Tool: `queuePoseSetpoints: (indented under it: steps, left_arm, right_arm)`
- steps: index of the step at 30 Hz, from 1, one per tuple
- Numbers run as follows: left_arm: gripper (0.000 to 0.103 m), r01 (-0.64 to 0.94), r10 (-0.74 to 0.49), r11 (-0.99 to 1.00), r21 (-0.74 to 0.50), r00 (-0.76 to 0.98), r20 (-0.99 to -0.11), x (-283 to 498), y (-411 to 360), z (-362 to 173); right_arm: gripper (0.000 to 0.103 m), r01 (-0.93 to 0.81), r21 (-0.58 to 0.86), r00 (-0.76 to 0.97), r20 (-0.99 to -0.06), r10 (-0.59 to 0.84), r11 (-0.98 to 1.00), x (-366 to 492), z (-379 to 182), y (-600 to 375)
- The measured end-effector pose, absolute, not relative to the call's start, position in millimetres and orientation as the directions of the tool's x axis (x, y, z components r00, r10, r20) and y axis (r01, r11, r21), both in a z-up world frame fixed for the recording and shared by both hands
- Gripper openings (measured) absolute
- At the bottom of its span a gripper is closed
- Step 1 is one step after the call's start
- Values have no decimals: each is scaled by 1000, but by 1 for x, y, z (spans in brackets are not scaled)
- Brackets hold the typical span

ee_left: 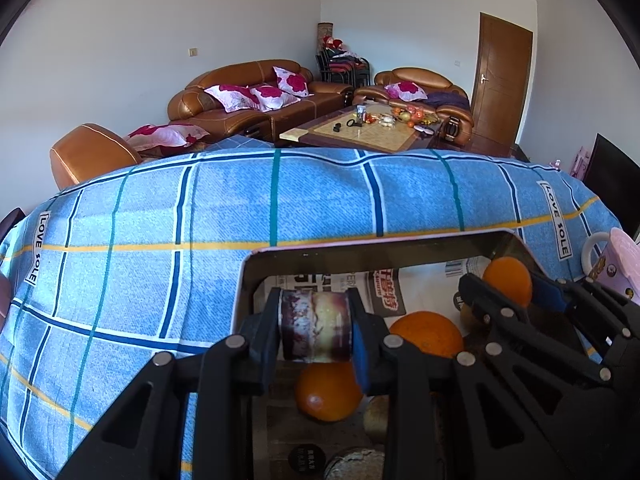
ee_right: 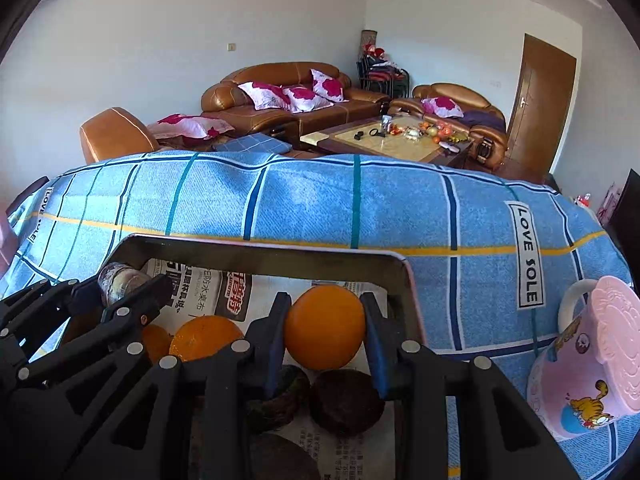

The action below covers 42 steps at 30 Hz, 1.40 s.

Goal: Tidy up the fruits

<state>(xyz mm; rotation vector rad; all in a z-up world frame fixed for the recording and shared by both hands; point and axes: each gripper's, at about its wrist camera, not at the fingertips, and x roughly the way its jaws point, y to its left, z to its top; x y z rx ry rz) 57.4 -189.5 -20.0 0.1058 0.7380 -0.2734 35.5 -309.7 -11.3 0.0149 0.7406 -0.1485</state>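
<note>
A dark metal tray [ee_left: 360,250] lined with newspaper sits on a blue checked cloth; it also shows in the right wrist view [ee_right: 256,258]. My left gripper [ee_left: 314,330] is shut on a purple and yellow mottled fruit [ee_left: 314,326], held above the tray. My right gripper [ee_right: 325,328] is shut on an orange [ee_right: 325,328] over the tray's right part. Loose oranges [ee_left: 426,334] [ee_left: 328,392] [ee_right: 206,338] and dark brown fruits [ee_right: 346,402] lie in the tray. In the right wrist view the left gripper [ee_right: 128,292] holds the mottled fruit [ee_right: 116,278] at the left.
A pink lidded mug [ee_right: 588,364] with a cartoon cat stands right of the tray; it also shows in the left wrist view [ee_left: 612,264]. The blue cloth [ee_left: 160,220] covers the whole table. Brown sofas and a cluttered coffee table [ee_left: 360,128] lie beyond.
</note>
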Motion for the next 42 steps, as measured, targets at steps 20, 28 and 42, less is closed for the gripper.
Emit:
queuePoseSetpoints:
  steps: [20,28,42]
  left_arm:
    - [74,184,-136,982,29,814,-565,38,-177,-3]
    - [103,167,-151,986,-8,867,-474,26,-155,9]
    - [103,168,-138,984,52,921,-365,-18,-135,16]
  right_arm:
    - [59,195,34,780,-611,-135,980,11,-5,-316]
    - [72,220,130,891,-430,-145,967,-28,15,-326]
    - [88,311,13,921,-249,-298,950,-74,36,-303]
